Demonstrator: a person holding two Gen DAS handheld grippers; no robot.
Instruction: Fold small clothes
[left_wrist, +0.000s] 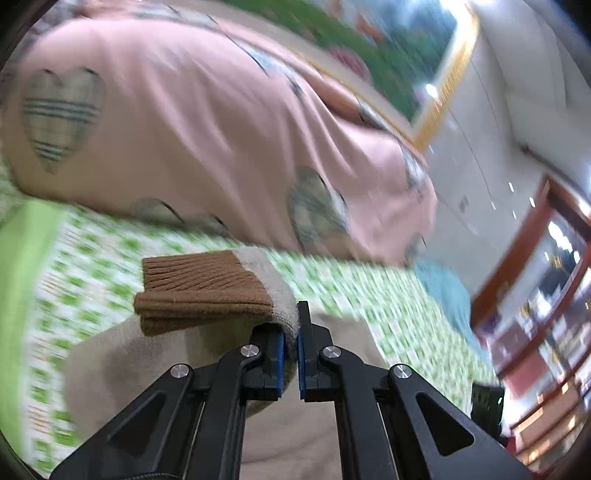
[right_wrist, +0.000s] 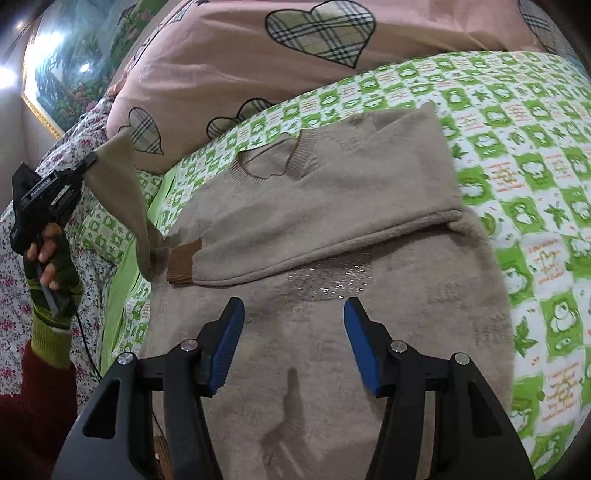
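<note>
A small beige sweater (right_wrist: 332, 229) lies on a green-and-white patterned bedsheet (right_wrist: 535, 155), its right sleeve folded across the chest with the brown cuff (right_wrist: 183, 262) at the left. My left gripper (left_wrist: 291, 339) is shut on the other sleeve near its brown cuff (left_wrist: 199, 291) and holds it lifted; in the right wrist view it (right_wrist: 88, 162) shows at the left edge with the sleeve (right_wrist: 125, 184) hanging from it. My right gripper (right_wrist: 293, 332) is open and empty, hovering over the sweater's lower body.
A pink pillow with plaid hearts (right_wrist: 295, 55) lies behind the sweater. A floral blanket (right_wrist: 11, 258) is at the bed's left side. A framed painting (right_wrist: 62, 59) hangs on the wall. A wooden cabinet (left_wrist: 535, 295) stands beyond the bed.
</note>
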